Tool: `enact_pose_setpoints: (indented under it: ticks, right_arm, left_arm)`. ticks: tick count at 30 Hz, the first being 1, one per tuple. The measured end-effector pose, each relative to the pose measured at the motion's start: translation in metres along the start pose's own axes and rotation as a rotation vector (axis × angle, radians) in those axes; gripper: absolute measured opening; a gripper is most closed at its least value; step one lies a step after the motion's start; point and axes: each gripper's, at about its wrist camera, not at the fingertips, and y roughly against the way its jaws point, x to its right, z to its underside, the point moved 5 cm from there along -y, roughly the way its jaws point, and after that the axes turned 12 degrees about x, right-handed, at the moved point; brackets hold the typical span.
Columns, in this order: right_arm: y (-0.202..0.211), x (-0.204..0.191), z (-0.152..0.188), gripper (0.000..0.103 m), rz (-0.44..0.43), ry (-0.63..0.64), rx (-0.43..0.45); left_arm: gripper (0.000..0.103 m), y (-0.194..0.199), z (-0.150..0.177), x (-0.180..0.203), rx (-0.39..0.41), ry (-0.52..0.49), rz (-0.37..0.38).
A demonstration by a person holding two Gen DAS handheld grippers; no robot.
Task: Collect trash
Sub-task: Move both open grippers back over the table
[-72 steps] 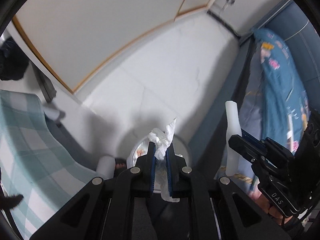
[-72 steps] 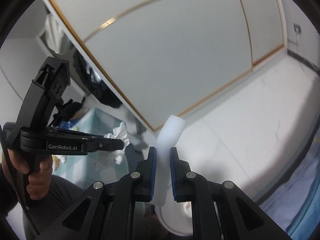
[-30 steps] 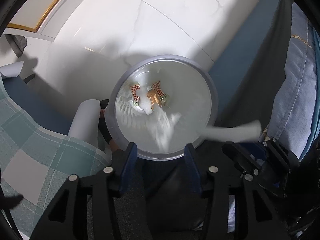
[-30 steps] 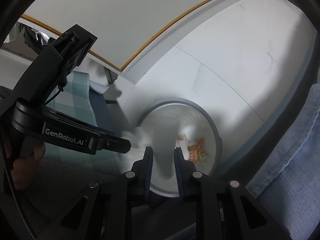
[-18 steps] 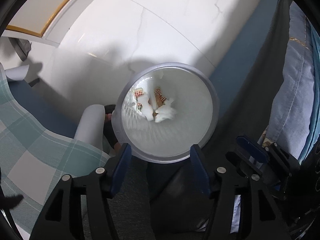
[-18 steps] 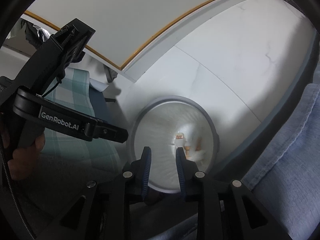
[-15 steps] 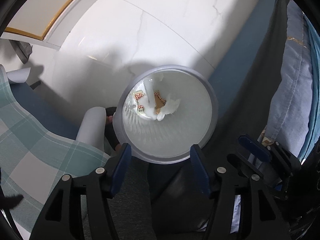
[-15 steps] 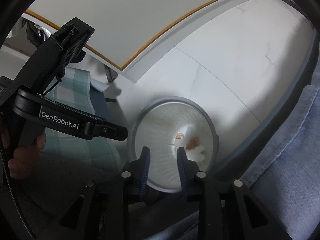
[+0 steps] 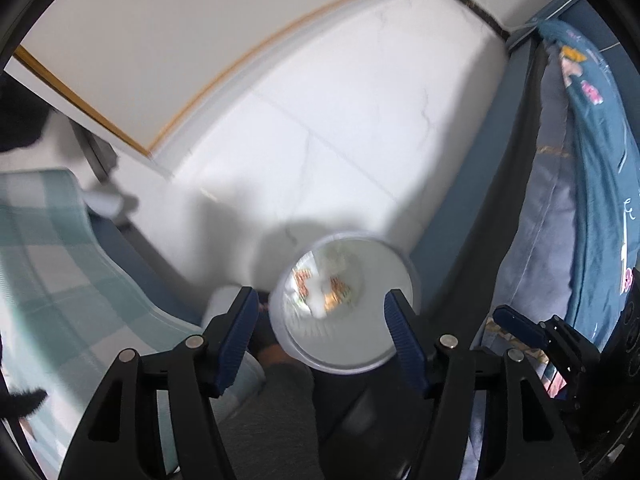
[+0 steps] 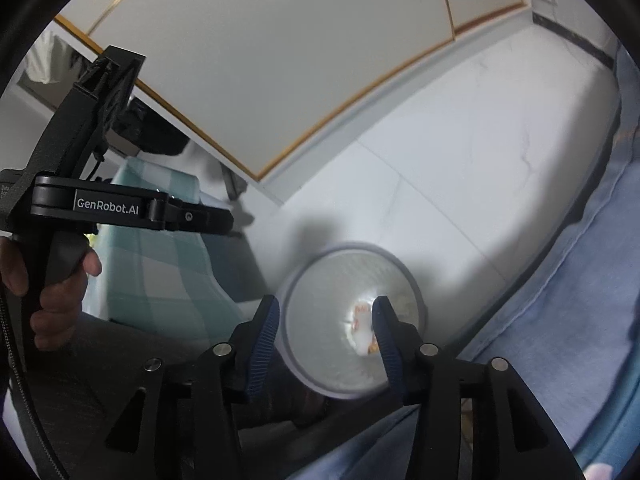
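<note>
A round white trash bin (image 9: 344,304) stands on the white tile floor; it also shows in the right wrist view (image 10: 352,320). Crumpled white tissue and orange-patterned wrappers (image 9: 324,288) lie at its bottom, also seen in the right wrist view (image 10: 362,330). My left gripper (image 9: 320,300) is open and empty above the bin, jaws wide apart. My right gripper (image 10: 324,308) is open and empty above the bin. The left gripper's body (image 10: 120,208) shows at the left of the right wrist view, held by a hand.
A green checked cloth (image 9: 44,248) covers a table at the left. A bed with blue bedding (image 9: 592,184) runs along the right. White wall panels with gold trim (image 9: 200,40) stand behind the tile floor (image 9: 340,120). My knees sit below the bin.
Both grippers opened and dropped the tissue and the white tube into the bin. Both have since tilted up and back, so the bin sits lower and smaller in view.
</note>
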Motion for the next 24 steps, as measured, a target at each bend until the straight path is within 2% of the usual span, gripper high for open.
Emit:
enact_pose_setpoints:
  ticks: [6,9,15,20,22,24]
  right_arm:
    - [0.026,-0.024,-0.02,0.055,-0.026,0.037,0.082]
    - [0.038,-0.041,-0.031,0.061,-0.041,0.062,0.12]
    - [0.069,-0.084,-0.059,0.068,-0.09,0.134,0.257]
    - [0.09,-0.131,-0.076,0.069,-0.146,0.197,0.353]
    - [0.097,-0.153,-0.081,0.071,-0.169,0.228,0.386]
    - [0.101,-0.177,-0.083,0.074,-0.191,0.255,0.411]
  left_arm:
    - [0.071,0.06,-0.008,-0.021,0.188,0.041,-0.083]
    - [0.072,0.095,-0.008,-0.032,0.29,0.073,-0.127]
    - [0.081,0.165,-0.004,-0.071,0.5,0.188,-0.207]
    - [0.086,0.224,0.015,-0.112,0.668,0.277,-0.29]
    - [0.091,0.244,0.026,-0.127,0.719,0.311,-0.334]
    - [0.092,0.256,0.033,-0.139,0.749,0.359,-0.37]
